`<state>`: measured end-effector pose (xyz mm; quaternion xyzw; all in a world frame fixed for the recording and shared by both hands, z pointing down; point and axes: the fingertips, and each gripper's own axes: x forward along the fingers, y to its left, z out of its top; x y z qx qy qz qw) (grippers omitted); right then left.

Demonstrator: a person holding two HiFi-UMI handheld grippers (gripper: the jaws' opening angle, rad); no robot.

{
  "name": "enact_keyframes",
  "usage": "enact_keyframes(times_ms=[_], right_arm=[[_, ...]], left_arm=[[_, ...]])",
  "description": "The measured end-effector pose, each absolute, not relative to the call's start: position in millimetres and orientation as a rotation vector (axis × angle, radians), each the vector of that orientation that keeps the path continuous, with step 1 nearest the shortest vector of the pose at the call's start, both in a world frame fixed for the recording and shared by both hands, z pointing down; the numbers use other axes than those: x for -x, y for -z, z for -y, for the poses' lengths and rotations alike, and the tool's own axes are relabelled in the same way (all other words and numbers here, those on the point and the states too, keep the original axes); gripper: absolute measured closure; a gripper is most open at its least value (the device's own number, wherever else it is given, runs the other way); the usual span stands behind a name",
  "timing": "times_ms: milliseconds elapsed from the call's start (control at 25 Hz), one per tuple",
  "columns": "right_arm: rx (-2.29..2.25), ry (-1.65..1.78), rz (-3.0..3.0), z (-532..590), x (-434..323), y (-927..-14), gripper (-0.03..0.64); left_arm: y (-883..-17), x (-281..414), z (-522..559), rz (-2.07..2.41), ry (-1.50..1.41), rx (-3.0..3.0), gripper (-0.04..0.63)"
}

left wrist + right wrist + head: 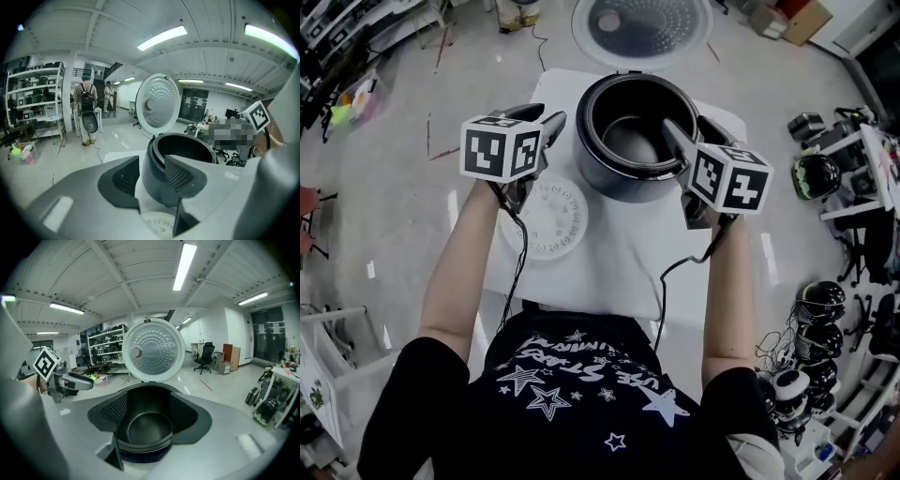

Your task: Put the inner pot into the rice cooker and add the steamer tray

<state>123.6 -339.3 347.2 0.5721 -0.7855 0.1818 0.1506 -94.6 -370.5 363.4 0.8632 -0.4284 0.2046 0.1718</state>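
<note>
I count two grippers, one steamer tray, one rice cooker, one inner pot and one lid. My left gripper (152,179) is up in the air at the left side of the rice cooker (623,186). Its jaws are wide apart and hold nothing. Under it the steamer tray (546,217) lies flat on the white tabletop (609,258), just beside the cooker. It is a round white disk with little holes. The cooker stands in the middle. The inner pot (633,141) sits inside it, upright, with its open mouth facing up. It is round, so no side is longer. The lid (151,350) stands open at the far side. My right gripper (150,414) is by the cooker's right rim, with its jaws wide apart and nothing in them.
</note>
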Motion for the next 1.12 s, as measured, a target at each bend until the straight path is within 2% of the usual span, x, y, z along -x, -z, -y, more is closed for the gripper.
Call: enact_keyframes(times_ms=[360,680,1000,1120], right_arm=[[-1.707,-0.499,2.243,302,-45,-338,0.321],[-1.785,-0.533,2.223,266,9,-347,0.329],[-1.788,-0.669,2.115,233,50,-397,0.33],[-1.78,-0.756,2.052,219,55,-429,0.329]], left_arm=[[-374,173,340,1.163,-0.515,-2.455,0.47],[-421,234,306,1.08,-0.58,-2.428,0.515],[-457,274,277,1.004,-0.616,-2.389,0.589],[-472,282,267,0.98,-0.628,-2.37,0.594]])
